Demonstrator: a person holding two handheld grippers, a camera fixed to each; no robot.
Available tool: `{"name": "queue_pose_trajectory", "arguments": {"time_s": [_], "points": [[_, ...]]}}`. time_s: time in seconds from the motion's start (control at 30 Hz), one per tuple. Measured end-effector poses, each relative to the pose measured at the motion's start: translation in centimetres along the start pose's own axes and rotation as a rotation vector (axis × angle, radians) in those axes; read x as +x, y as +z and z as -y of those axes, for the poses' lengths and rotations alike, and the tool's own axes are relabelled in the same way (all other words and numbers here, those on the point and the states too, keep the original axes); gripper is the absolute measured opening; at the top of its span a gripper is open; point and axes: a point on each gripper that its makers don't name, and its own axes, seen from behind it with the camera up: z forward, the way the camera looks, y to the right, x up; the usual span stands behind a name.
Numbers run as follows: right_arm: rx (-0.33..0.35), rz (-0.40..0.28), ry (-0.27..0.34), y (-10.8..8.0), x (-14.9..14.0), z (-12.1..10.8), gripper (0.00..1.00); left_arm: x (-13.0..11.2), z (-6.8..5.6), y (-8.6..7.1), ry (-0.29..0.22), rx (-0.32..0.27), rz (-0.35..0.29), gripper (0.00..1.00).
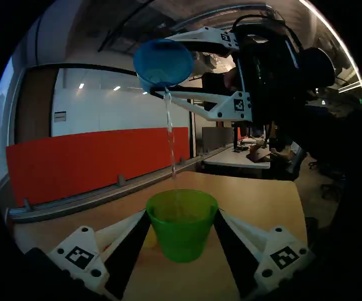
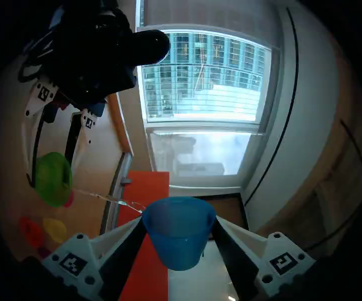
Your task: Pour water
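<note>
The green cup (image 1: 182, 228) looks like thin translucent plastic, smooth, with a soft sheen along the rim. The blue cup (image 2: 179, 231) is the same smooth, half-clear plastic, light glowing through its wall. The water (image 1: 170, 135) falls as a clear, glassy thread. The left tool (image 1: 181, 220) and right tool (image 2: 179, 223) have fingers (image 1: 253, 238) of matt white plastic, faced inside with dull black pads (image 1: 131, 246). The desk (image 1: 261, 195) has a pale wood-look top, smooth and satin. The orange wall panel (image 1: 96, 160) is flat and matt; the window (image 2: 206, 75) is glossy glass
</note>
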Motion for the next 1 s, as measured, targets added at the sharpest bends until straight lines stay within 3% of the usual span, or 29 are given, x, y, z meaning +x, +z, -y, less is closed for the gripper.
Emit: {"name": "queue_pose_trajectory", "arguments": {"time_s": [0.4, 0.67, 0.8, 1.0], "points": [[0.002, -0.01, -0.073, -0.1, 1.4, 0.4, 0.9, 0.0, 0.2, 0.1, -0.005, 0.002, -0.005, 0.86], [0.003, -0.015, -0.073, -0.1, 1.8, 0.6, 0.9, 0.0, 0.2, 0.0, -0.007, 0.004, -0.006, 0.86], [0.001, -0.019, -0.035, -0.3, 1.8, 0.5, 0.9, 0.0, 0.3, 0.0, -0.006, 0.006, -0.007, 0.86], [0.006, -0.015, 0.112, -0.4, 1.1, 0.6, 0.9, 0.2, 0.3, -0.1, -0.001, 0.008, -0.01, 0.86]]}}
